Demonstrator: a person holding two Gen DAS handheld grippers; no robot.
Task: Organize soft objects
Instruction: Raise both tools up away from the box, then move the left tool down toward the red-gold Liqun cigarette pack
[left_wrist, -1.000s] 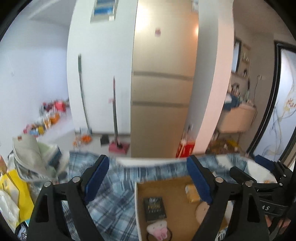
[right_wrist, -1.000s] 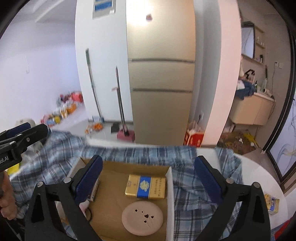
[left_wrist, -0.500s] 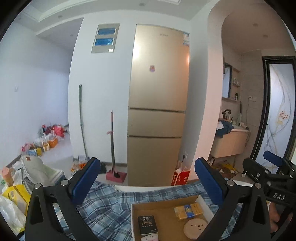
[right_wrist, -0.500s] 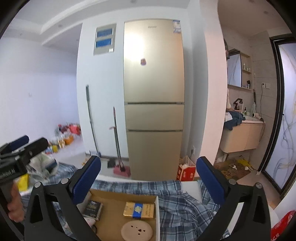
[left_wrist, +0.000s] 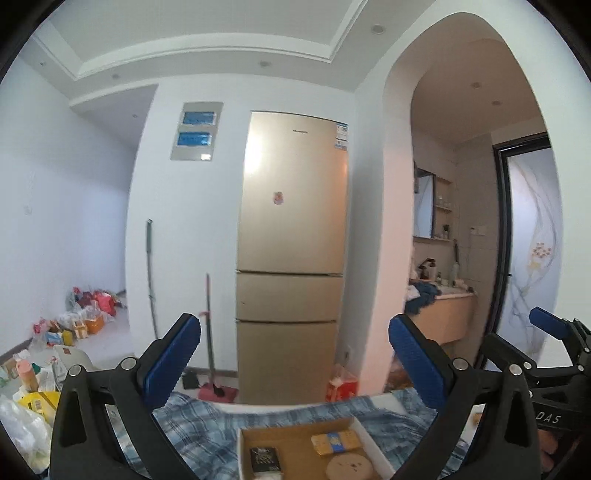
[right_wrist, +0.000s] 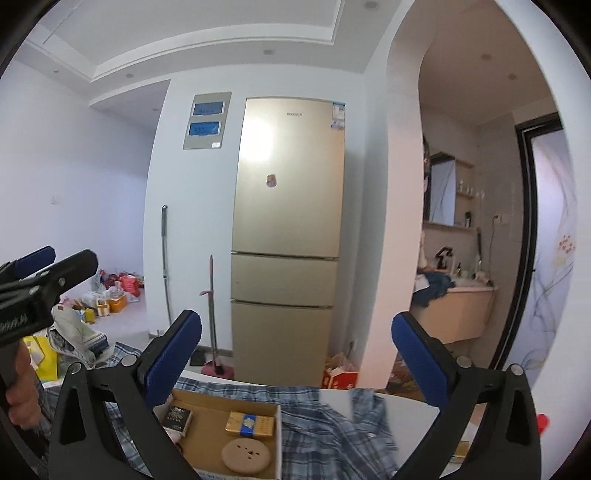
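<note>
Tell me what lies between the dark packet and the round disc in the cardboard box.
Right wrist view: bare cardboard box floor lies between dark packet and round disc.

We are looking at a blue-and-white plaid shirt (right_wrist: 325, 424) spreading around a brown cardboard box (right_wrist: 218, 435). Inside, a yellow-and-blue pack (right_wrist: 250, 424) is showing beside a black pack (right_wrist: 178, 418). Behind, a gold fridge (right_wrist: 286, 236) is gleaming, and blue pads (left_wrist: 171, 360) are framing it all.
</note>
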